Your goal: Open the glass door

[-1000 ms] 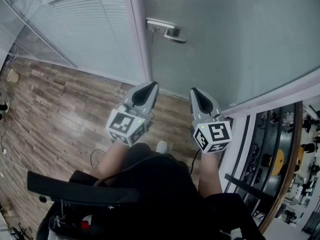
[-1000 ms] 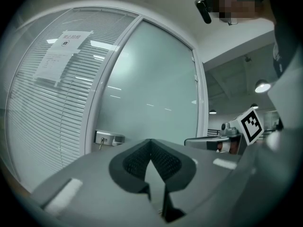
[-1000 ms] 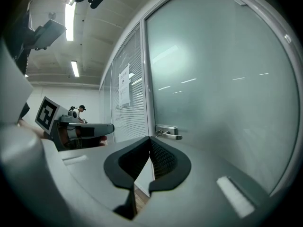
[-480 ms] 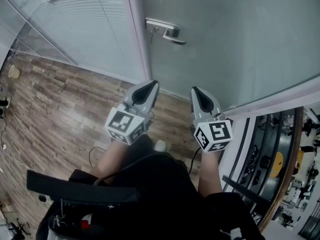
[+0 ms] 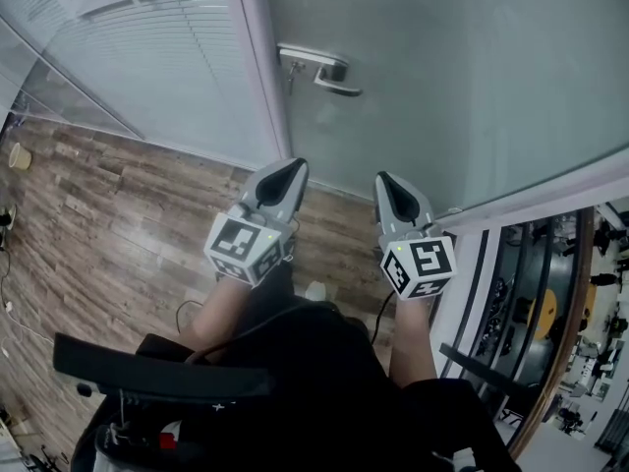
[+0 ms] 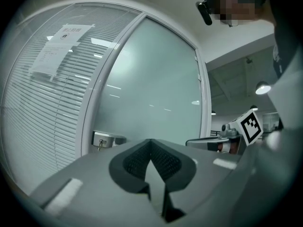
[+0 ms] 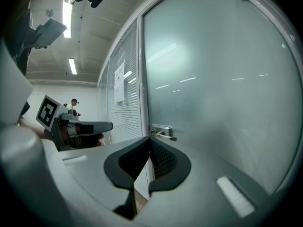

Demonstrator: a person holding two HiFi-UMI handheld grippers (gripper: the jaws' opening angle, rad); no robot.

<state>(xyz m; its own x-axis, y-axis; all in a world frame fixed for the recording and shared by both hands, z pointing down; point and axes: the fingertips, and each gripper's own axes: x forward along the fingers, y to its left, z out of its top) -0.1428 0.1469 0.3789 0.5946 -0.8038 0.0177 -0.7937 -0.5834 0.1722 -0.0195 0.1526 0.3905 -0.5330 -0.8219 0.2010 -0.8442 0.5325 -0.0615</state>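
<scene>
The left claw [image 5: 291,168] and right claw [image 5: 384,181] are both closed on nothing, well short of the frosted glass door [image 5: 472,77], whose lever handle [image 5: 322,67] (polished metal, slim and rounded) sits near the white frame [image 5: 257,67]. I think a closed, tapered claw could slip off such a smooth lever and knock the hard glass.

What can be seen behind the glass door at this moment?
Nothing. The glass door is frosted and hides whatever lies behind it. Only its lever handle, beside the white frame, shows on this side.
</scene>
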